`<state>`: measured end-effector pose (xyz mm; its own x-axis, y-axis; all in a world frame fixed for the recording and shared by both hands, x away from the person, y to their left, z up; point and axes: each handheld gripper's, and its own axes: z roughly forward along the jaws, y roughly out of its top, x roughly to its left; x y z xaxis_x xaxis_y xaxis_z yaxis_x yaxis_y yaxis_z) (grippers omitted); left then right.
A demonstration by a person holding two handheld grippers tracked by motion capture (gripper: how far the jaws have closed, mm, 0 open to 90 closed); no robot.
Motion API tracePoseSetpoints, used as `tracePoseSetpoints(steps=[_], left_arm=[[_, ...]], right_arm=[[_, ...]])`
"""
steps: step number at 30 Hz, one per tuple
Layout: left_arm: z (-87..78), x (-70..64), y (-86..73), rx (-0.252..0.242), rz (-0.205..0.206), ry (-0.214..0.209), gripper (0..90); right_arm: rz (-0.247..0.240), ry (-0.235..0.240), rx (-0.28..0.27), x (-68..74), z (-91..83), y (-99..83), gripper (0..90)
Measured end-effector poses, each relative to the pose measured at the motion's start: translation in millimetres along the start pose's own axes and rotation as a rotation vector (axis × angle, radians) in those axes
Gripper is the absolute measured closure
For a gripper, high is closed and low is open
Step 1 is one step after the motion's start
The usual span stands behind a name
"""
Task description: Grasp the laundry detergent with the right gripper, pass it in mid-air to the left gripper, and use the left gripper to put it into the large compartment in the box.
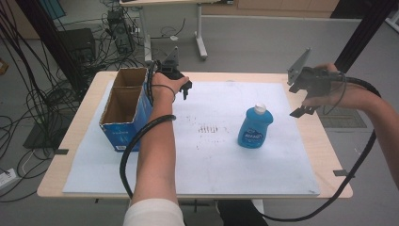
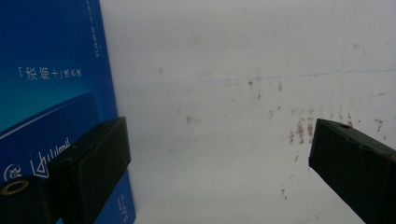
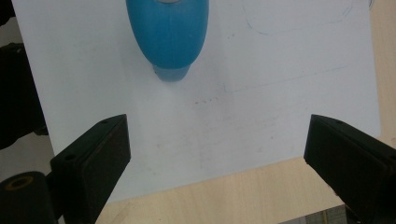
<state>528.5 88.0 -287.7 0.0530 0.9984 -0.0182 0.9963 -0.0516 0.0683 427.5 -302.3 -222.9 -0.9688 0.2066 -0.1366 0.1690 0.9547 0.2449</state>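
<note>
My wooden table (image 1: 84, 101) carries a white mat (image 1: 211, 174). Grey floor (image 1: 263, 42) behind it, cable tangle (image 1: 28, 94) at left, white-legged desk (image 1: 200, 28) farther back. Even indoor light.

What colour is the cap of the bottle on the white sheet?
The cap is white, on a blue bottle; the high view shows it best.

Each tool has two blocky black jaws, a grey three-cornered plate on top and a thick black cable trailing off: left tool (image 1: 181, 84), right tool (image 1: 308, 96). A white sleeve (image 1: 153, 213) covers the left upper arm.
</note>
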Motion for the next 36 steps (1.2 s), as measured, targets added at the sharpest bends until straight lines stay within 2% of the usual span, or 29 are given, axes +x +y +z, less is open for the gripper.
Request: tracePoseSetpoints(steps=[17,36], left_arm=[[-1.8,-0.1,-0.7,-0.004,0.003,0.003,5.9],[-1.6,-3.2,-0.2,-0.001,0.013,0.006,5.9]], right_arm=[[0.005,0.018,-0.005,0.1,12.0,-5.2,5.5],[0.04,0.042,-0.031,7.1,41.0,-25.3,5.5]])
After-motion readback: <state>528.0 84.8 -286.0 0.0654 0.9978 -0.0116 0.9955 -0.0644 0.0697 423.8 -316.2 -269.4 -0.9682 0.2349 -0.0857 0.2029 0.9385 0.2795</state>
